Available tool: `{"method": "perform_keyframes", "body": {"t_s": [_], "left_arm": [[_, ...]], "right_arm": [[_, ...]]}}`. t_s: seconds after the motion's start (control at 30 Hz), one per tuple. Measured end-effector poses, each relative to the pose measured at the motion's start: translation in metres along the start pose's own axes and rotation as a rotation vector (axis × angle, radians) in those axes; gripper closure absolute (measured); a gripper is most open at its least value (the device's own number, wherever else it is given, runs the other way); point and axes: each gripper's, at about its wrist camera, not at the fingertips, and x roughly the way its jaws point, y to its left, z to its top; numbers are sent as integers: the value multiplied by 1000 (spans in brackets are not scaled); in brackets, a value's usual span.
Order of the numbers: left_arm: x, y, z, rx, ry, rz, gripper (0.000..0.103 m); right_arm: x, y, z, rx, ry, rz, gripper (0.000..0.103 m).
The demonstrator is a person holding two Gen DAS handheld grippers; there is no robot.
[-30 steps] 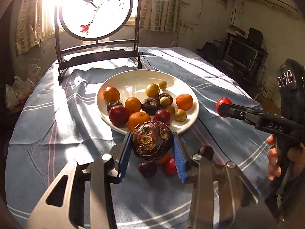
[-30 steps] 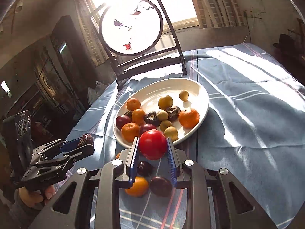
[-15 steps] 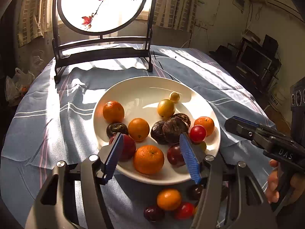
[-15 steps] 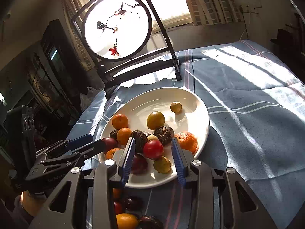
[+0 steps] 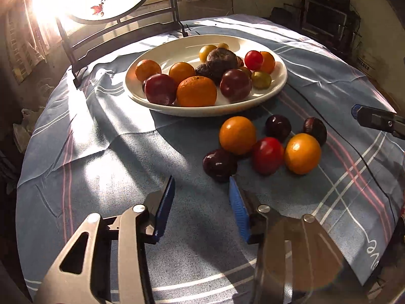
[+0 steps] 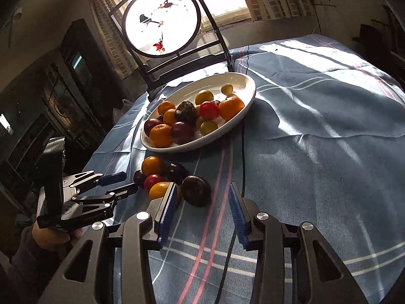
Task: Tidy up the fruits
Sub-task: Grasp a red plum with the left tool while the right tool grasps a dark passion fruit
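A white plate (image 5: 277, 88) (image 6: 249, 101) holds several fruits: oranges, dark plums, a wrinkled dark passion fruit (image 5: 220, 58) and a small red tomato (image 5: 253, 60) (image 6: 208, 110). Several loose fruits lie on the cloth in front of it: an orange (image 5: 237, 134), a red tomato (image 5: 267, 155), a dark plum (image 5: 219, 165), another orange (image 5: 302, 153). My left gripper (image 5: 201, 190) is open and empty, just short of the dark plum. My right gripper (image 6: 201, 195) is open and empty, with a dark passion fruit (image 6: 196, 190) near its left finger.
A round painted screen on a black stand (image 6: 162, 20) stands behind the plate. The blue striped tablecloth (image 6: 316, 139) covers the round table. A thin black cable (image 6: 242, 157) runs across the cloth by the plate. Dark furniture surrounds the table.
Both grippers let go of their fruits onto the plate, the passion fruit and the red tomato, then drew back. They now hover open by the loose fruits in front of the plate.
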Motion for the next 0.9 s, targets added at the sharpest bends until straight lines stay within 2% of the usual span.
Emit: {"method": "perform_keyframes", "body": {"t_s": [0.27, 0.3, 0.33, 0.37, 0.43, 0.57, 0.67, 0.9], "left_arm": [[19, -7, 18, 18, 17, -24, 60], [20, -6, 18, 12, 17, -29, 63], [19, -5, 18, 8, 15, -37, 74], [16, -5, 16, 4, 9, -34, 74], [8, -5, 11, 0, -9, -27, 74], [-24, 1, -3, -53, -71, -65, 74], [-51, 2, -14, -75, -127, -81, 74], [-80, 3, -29, -105, -184, -89, 74]], "right_arm": [[9, 3, 1, -22, 38, -9, 61], [13, 4, 1, -26, 46, -17, 61], [16, 5, 2, -30, 55, -23, 61], [19, 5, 3, -34, 62, -26, 61], [25, 8, 4, -44, 77, -32, 61], [35, 16, 4, -75, 99, -43, 60], [40, 19, 6, -80, 99, -63, 51], [67, 17, 13, -37, 155, -77, 52]]}}
